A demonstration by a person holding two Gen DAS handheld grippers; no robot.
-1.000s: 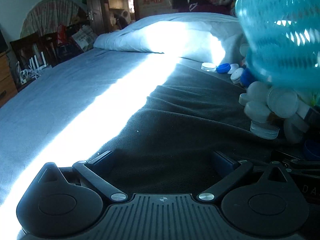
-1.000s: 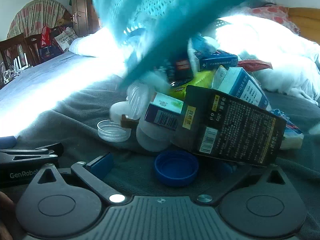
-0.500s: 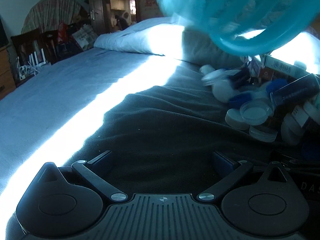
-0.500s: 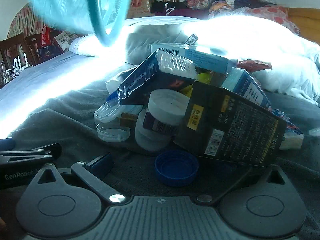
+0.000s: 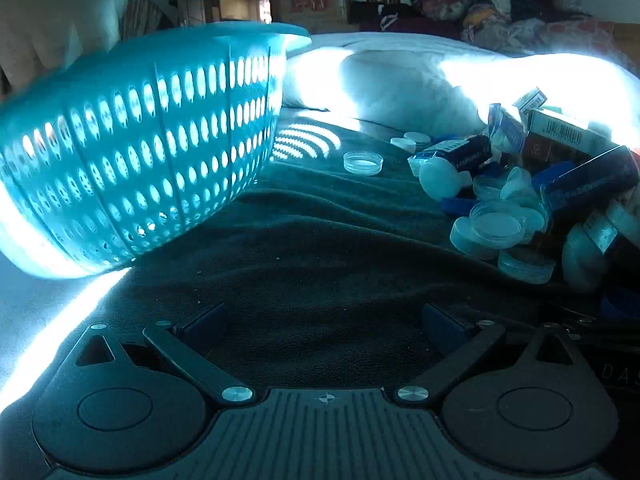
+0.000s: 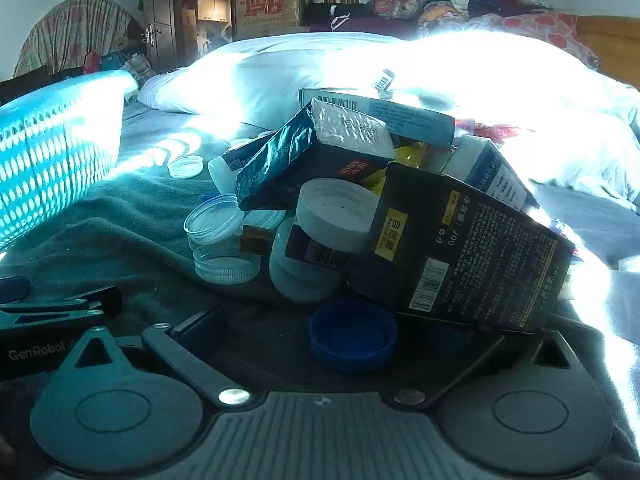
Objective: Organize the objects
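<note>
Now the heap of boxes and caps [image 6: 360, 208] sits on the dark blanket [image 5: 320, 280] of the bed. Left of the heap, well apart from it, lies the teal basket [image 5: 132, 152], tilted on its side. A blue cap [image 6: 352, 334] rests at the heap's near edge, just before the right tool [image 6: 320, 320], whose fingers stand apart and empty. Likewise the left tool [image 5: 324, 320] is spread wide, holding nothing.

Basket [image 5: 132, 152] left of pile [image 5: 532, 196]
</note>
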